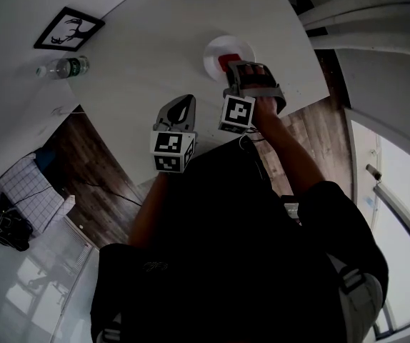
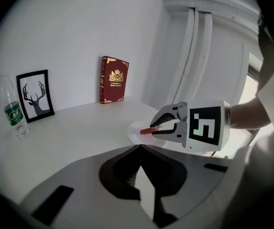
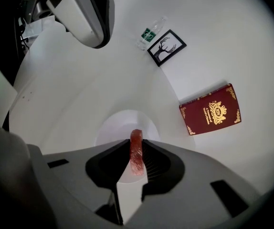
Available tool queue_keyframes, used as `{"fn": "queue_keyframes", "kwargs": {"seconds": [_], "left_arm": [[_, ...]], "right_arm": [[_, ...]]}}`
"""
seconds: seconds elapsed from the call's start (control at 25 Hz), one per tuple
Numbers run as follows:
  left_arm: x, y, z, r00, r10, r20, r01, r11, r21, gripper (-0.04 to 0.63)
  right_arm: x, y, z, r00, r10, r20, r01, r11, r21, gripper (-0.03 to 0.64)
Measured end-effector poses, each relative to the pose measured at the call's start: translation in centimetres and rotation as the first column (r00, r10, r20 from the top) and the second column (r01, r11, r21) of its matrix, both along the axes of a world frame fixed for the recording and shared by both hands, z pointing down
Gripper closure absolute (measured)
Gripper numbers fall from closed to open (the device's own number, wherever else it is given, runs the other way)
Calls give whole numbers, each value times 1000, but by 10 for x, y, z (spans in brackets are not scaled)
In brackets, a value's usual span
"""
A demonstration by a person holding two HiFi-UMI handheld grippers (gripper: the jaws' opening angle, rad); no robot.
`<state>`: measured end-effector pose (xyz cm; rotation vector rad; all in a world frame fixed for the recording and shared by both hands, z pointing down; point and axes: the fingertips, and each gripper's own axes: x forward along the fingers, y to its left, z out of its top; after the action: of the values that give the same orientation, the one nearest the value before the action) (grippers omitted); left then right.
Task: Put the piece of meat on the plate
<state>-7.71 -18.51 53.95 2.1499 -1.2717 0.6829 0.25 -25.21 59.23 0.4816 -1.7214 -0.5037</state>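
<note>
A red, flat piece of meat (image 3: 136,152) stands on edge between the pads of my right gripper (image 3: 136,146), which is shut on it. The gripper holds the meat just above the white plate (image 3: 109,127), and the meat's far end pokes out over the plate's middle. From the left gripper view the right gripper (image 2: 168,126) shows side-on with the meat (image 2: 151,130) above the plate (image 2: 135,130). In the head view the plate (image 1: 215,50) lies ahead of the right gripper (image 1: 238,68). My left gripper (image 2: 139,149) hovers to the plate's left, shut and holding nothing.
A dark red book (image 3: 209,109) lies on the white table beyond the plate. A framed deer picture (image 1: 68,28) and a water bottle (image 1: 63,67) sit at the far left. The table's curved near edge (image 1: 212,140) runs below the grippers, with wood floor beneath.
</note>
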Motion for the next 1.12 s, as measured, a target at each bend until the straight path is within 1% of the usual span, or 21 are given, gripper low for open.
{"fn": "queue_keyframes", "kwargs": {"seconds": [0.24, 0.8, 1.12], "left_arm": [[-3, 1, 0, 1000, -14, 0, 14, 1000, 0, 593], [-5, 3, 2, 999, -35, 4, 35, 999, -8, 592], [-6, 2, 4, 999, -39, 5, 39, 999, -12, 592]], "right_arm": [[-3, -1, 3, 1000, -18, -7, 18, 1000, 12, 523], [-3, -12, 6, 1000, -15, -13, 16, 999, 32, 518], [-7, -18, 7, 1000, -2, 11, 2, 1000, 29, 514]]}}
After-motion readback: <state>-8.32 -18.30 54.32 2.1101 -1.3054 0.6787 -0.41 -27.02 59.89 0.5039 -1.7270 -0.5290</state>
